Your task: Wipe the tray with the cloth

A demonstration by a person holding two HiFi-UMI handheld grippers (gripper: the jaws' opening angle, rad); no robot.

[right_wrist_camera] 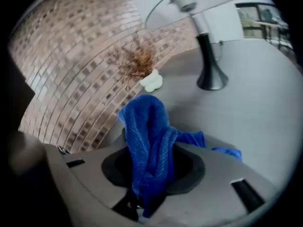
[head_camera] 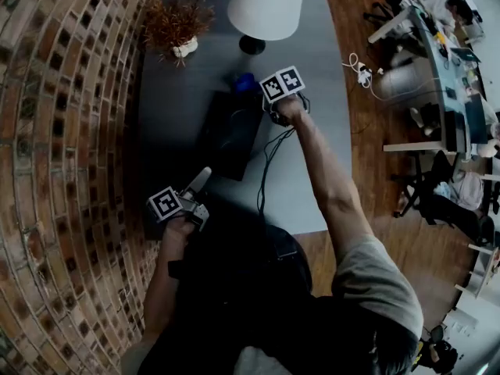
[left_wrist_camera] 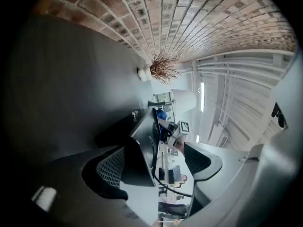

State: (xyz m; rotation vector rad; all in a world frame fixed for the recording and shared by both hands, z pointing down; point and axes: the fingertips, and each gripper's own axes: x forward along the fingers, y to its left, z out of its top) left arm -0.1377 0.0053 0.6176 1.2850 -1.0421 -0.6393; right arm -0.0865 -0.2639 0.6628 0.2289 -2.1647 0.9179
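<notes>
A flat black tray lies on the grey table, its long side running away from me. My right gripper hangs over the tray's far right corner, shut on a blue cloth. In the right gripper view the cloth is pinched between the jaws and bunches upward. My left gripper sits at the tray's near end, open. In the left gripper view the tray's near edge stands between the wide jaws, close to one meshed pad; the other pad is apart from it.
A lamp with a white shade and a dried plant in a small white pot stand at the table's far end. A black cable trails right of the tray. A brick wall runs along the left.
</notes>
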